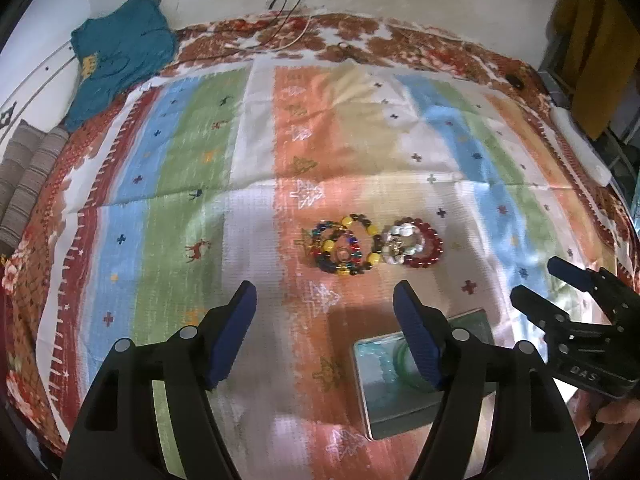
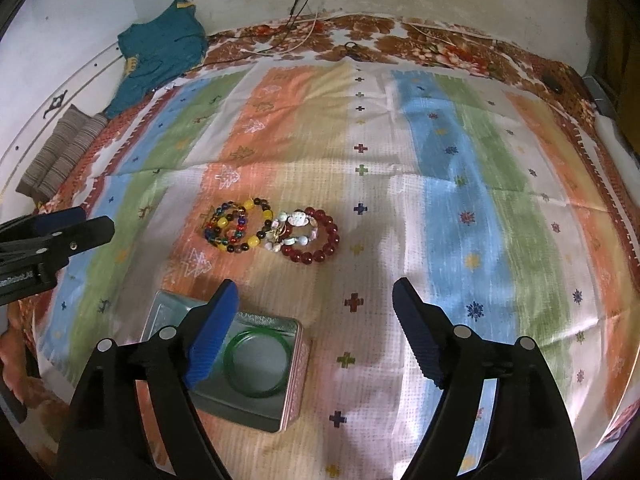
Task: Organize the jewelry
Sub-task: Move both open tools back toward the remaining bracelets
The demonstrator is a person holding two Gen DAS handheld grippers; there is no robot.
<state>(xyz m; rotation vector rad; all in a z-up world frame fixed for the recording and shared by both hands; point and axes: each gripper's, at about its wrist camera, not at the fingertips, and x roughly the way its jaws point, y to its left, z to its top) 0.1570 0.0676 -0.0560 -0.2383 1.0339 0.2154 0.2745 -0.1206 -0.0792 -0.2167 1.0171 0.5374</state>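
On the striped cloth (image 2: 460, 160) spread over a floral bedcover, the jewelry stands in two lots. Lot one, stowed: a green bangle (image 2: 256, 362) lying flat inside the open square tin (image 2: 294, 384), which sits near the front edge of the cloth; nothing else can be made out in the tin. Lot two, loose: a cluster of beaded bracelets farther back on the orange stripe, comprising a yellow-and-dark beaded bracelet (image 2: 256, 226), a smaller multicoloured bead bracelet (image 2: 218, 232) overlapping it, a white-stone bracelet (image 2: 294, 232) with a small gold charm, and a dark red bead bracelet (image 2: 320, 240), all touching or overlapping in one group, well apart from the tin. The left gripper (image 1: 324, 328) hovers with its jaws spread wide and empty, the tin partly behind its right finger. The right gripper (image 2: 316, 328) is likewise spread and empty, its left finger over the tin's near corner. Judged state: one piece placed, about four bracelets outstanding; the task appears early, with the overlapping cluster likely needing to be separated piece by piece.
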